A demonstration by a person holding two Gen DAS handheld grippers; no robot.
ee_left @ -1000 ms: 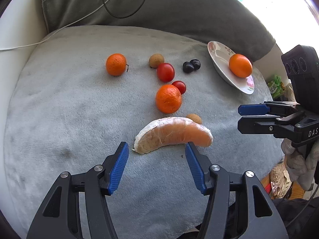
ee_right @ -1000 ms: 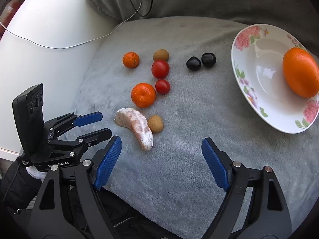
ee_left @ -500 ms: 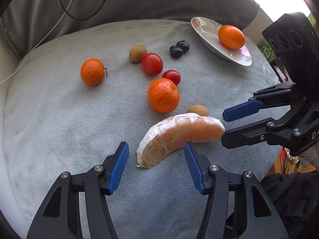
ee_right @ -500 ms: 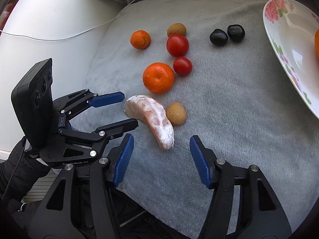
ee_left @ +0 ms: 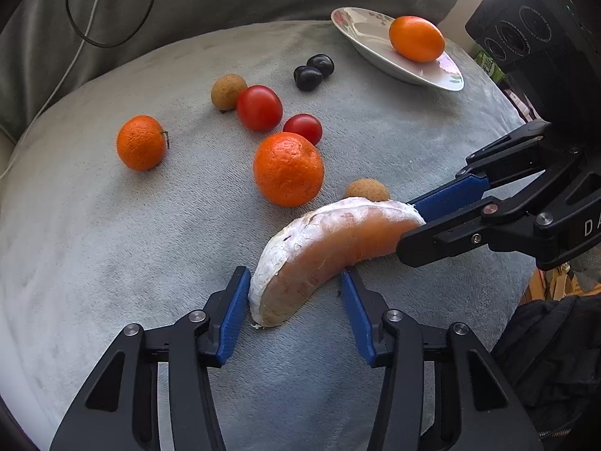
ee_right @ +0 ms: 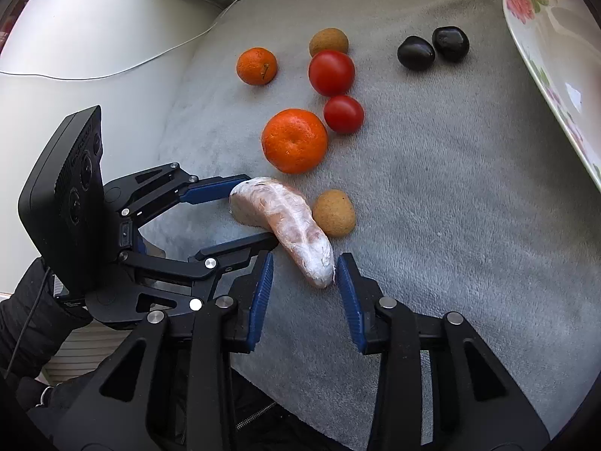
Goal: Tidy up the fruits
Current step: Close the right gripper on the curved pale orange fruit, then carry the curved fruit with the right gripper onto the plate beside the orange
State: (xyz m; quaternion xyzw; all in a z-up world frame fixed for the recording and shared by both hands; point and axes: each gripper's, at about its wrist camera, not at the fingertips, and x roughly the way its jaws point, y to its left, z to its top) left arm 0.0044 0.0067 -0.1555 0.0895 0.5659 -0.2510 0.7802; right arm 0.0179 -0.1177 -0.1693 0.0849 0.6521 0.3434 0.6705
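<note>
- The pomelo segment [ee_left: 330,251] lies on the grey plush blanket [ee_left: 112,248], peeled, with white pith along its outer curve; it sits at the near edge of the fruit group.
- Left gripper [ee_left: 295,300]: jaws apart, one blue pad on each side of the segment's blunt near end. The left pad is just beside the pith; contact cannot be confirmed on either side.
- Right gripper [ee_right: 302,282]: jaws apart, flanking the segment's other, narrower end. Pads sit just beside the fruit; a firm clamp is not visible.
- In the left wrist view, the right gripper's fingers [ee_left: 447,197] enter from the right, one above and one below the segment's tip.
- A large mandarin [ee_left: 288,168] rests just behind the segment. A brown longan [ee_left: 366,189] sits close against the segment's far side.
- Two red tomatoes lie behind the mandarin: the small tomato [ee_left: 302,128] nearly touching it, the large tomato [ee_left: 259,108] beyond.
- A second longan [ee_left: 227,91] touches the large tomato's far-left side.
- A small mandarin [ee_left: 141,142] sits apart to the left.
- Two dark plums [ee_left: 313,71] lie side by side, touching, near the plate.
- The floral plate [ee_left: 375,50] stands at the far right and holds one orange [ee_left: 416,38].
- A white cable [ee_right: 150,58] crosses the pale surface left of the blanket.
</note>
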